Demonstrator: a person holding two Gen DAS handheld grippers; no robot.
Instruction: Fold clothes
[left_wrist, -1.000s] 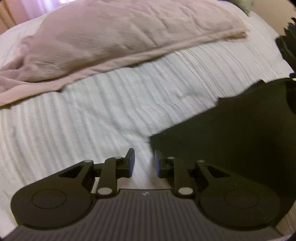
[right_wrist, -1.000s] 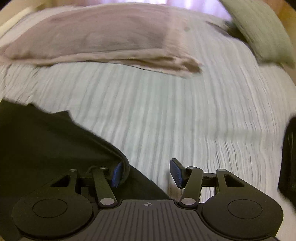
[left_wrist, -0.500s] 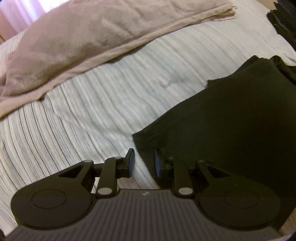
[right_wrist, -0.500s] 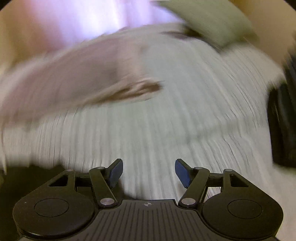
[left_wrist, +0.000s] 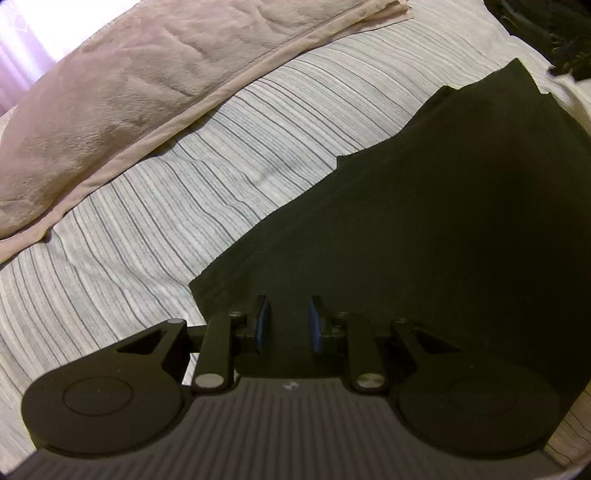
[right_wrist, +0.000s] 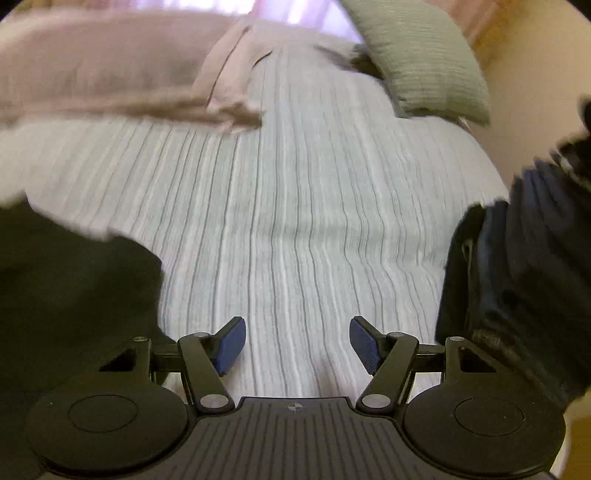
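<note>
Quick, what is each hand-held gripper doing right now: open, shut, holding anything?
Left hand-held gripper: open, empty, over the black garment.
Right hand-held gripper: wide open, empty, over the striped bedsheet.

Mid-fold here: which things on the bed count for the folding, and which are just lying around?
For the job:
- black garment, spread flat on the bed
- pile of dark clothes
- left gripper, open over the garment's edge
- right gripper, open, empty

Just lying about:
- pink blanket
- green pillow
- striped bedsheet
</note>
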